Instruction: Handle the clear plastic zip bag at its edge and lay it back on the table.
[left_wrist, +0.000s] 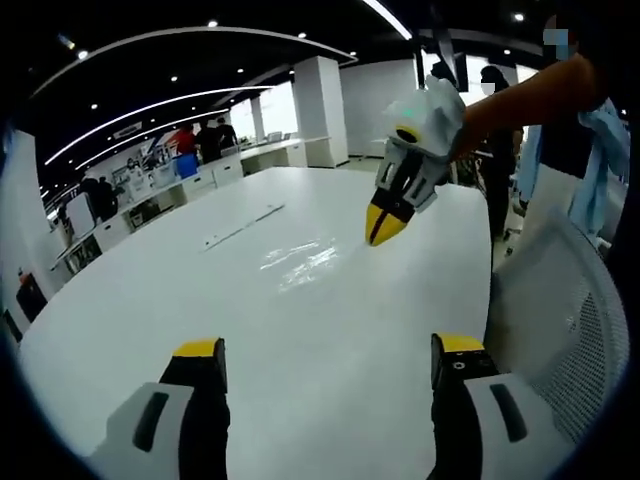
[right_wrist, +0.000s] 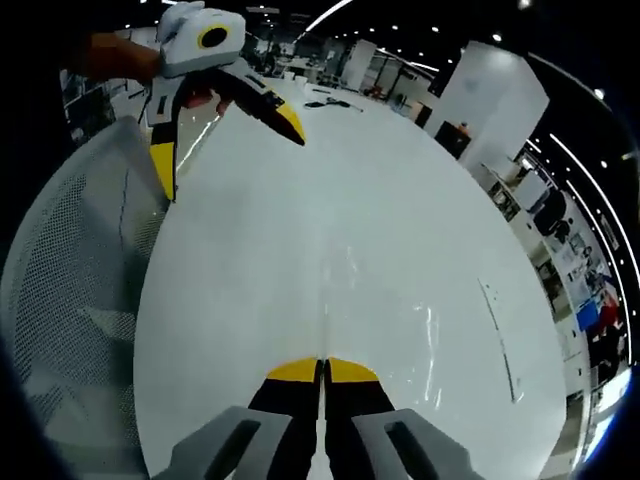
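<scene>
Left gripper (left_wrist: 325, 365) fingers apart, right gripper (left_wrist: 384, 226) fingers together above bag (left_wrist: 300, 262); mesh chair (left_wrist: 570, 330) beside table (left_wrist: 250, 330).

White table (left_wrist: 300, 340), mesh chair (left_wrist: 575, 330) beside it.

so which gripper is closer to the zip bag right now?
Right. The right gripper, closed, hangs just past the edge of the clear zip bag on the white table. The left gripper is open, well short of it.
</scene>
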